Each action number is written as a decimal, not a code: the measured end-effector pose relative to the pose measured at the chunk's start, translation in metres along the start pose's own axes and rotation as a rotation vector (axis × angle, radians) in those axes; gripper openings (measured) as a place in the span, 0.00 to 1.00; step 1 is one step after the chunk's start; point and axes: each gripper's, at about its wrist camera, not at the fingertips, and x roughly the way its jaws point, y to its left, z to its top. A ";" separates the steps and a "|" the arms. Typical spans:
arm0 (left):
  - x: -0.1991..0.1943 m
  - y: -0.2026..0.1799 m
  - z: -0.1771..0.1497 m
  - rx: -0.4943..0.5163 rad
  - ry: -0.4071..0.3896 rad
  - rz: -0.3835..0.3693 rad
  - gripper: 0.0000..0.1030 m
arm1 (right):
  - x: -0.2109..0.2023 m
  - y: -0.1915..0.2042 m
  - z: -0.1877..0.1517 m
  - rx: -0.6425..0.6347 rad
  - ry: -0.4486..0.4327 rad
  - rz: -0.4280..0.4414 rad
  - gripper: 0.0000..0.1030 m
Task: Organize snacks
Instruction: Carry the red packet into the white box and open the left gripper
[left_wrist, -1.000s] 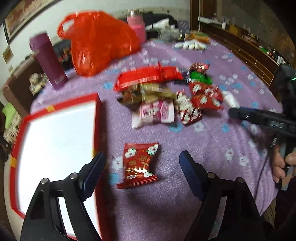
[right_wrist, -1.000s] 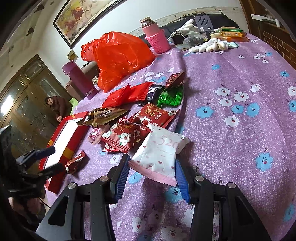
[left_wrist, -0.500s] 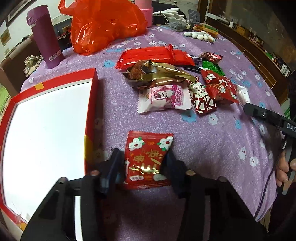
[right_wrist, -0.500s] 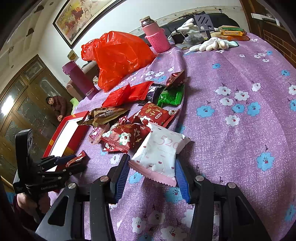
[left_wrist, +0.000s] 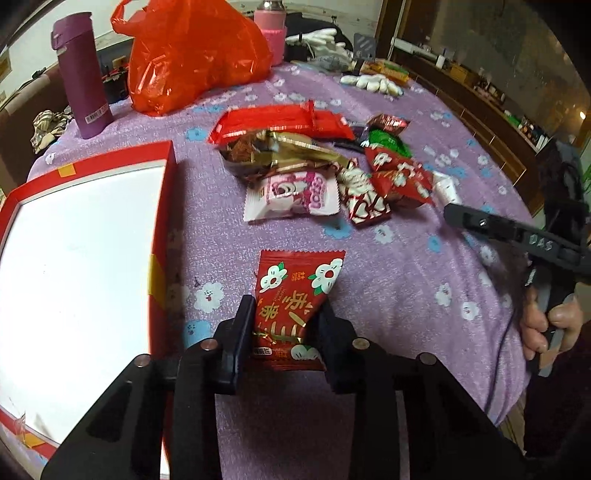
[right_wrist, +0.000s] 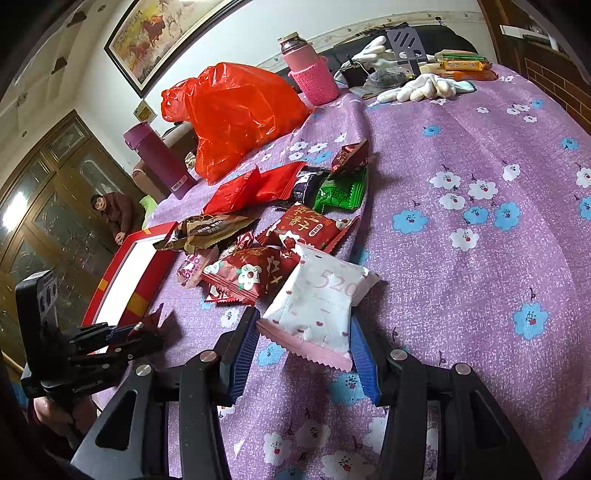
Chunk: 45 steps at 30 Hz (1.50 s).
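Left gripper clamps one red flowered packet, near, just right of one red-rimmed tray. Right gripper pinches one white "520" packet at the near edge of the snack pile. Far left: one orange bag, two bottles, purple and pink. Purple floral cloth throughout.

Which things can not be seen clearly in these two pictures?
- Left wrist view: the bottom of the red flower-print snack packet is covered by the left gripper jaws.
- Left wrist view: the red-rimmed white box is cut off by the frame edge.
- Right wrist view: the small print on the white pink-edged "520" packet is too small.
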 end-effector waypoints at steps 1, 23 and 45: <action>-0.005 0.000 -0.001 -0.001 -0.011 0.006 0.29 | -0.001 0.002 0.000 -0.006 -0.005 -0.002 0.48; -0.071 0.142 -0.053 -0.296 -0.122 0.318 0.29 | 0.080 0.256 -0.013 -0.476 0.111 0.256 0.47; -0.070 0.102 -0.034 -0.221 -0.170 0.332 0.71 | 0.040 0.137 0.019 -0.229 0.025 0.104 0.60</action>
